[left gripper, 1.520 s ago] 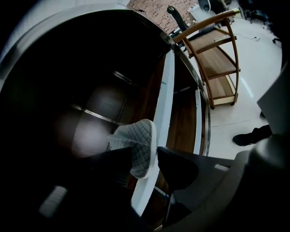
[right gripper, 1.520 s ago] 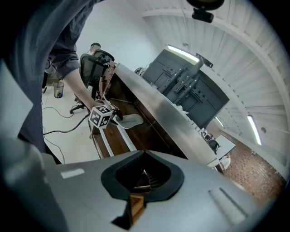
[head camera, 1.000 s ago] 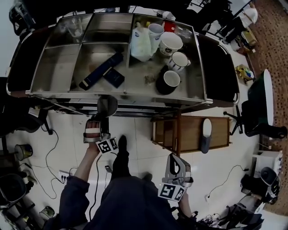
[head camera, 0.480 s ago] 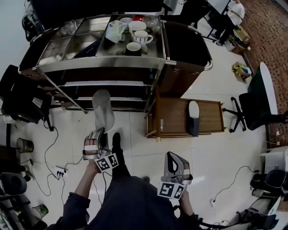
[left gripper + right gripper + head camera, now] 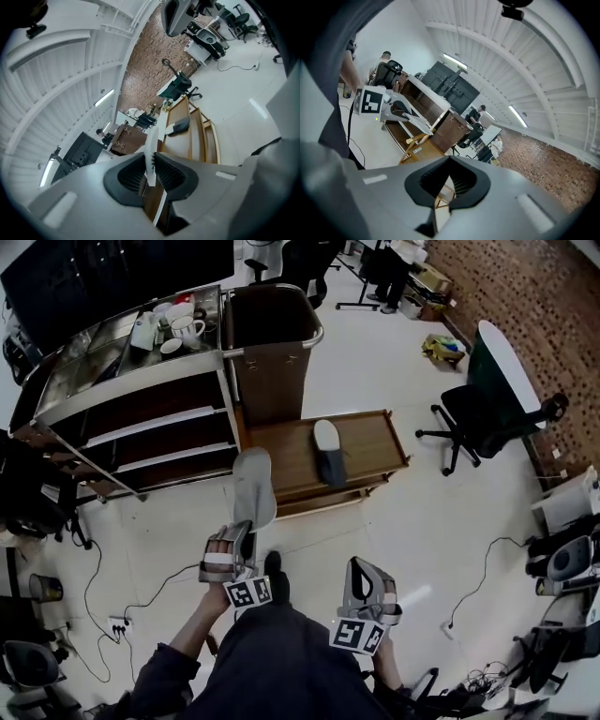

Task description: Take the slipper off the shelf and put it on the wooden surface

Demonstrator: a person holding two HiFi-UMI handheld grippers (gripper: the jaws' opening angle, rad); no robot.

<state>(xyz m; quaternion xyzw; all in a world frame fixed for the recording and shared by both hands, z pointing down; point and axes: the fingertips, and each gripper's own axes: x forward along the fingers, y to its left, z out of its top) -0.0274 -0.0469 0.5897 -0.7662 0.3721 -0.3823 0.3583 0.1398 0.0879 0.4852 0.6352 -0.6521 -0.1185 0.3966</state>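
My left gripper (image 5: 234, 538) is shut on the near end of a grey slipper (image 5: 254, 486), which sticks out forward above the floor, just short of the near edge of the low wooden table (image 5: 371, 439). A second slipper (image 5: 328, 452) lies on that table. In the left gripper view the held slipper (image 5: 151, 143) shows edge-on as a thin white strip pinched between the dark pads (image 5: 171, 174). My right gripper (image 5: 367, 585) hangs at lower right, shut and empty, with its tips (image 5: 450, 161) together. The right gripper view also catches the left gripper (image 5: 391, 110) holding the slipper (image 5: 412, 123).
The metal shelf unit (image 5: 141, 423) stands at left, with mugs (image 5: 178, 329) on top. A brown bin (image 5: 272, 338) sits behind the table. An office chair (image 5: 483, 413) is at right. Cables (image 5: 122, 601) trail over the white floor on the left.
The slipper has come out from under the shelf in my left gripper and travelled right, toward the wooden table. The head view has swung from the shelf to the table. The right gripper stays low.
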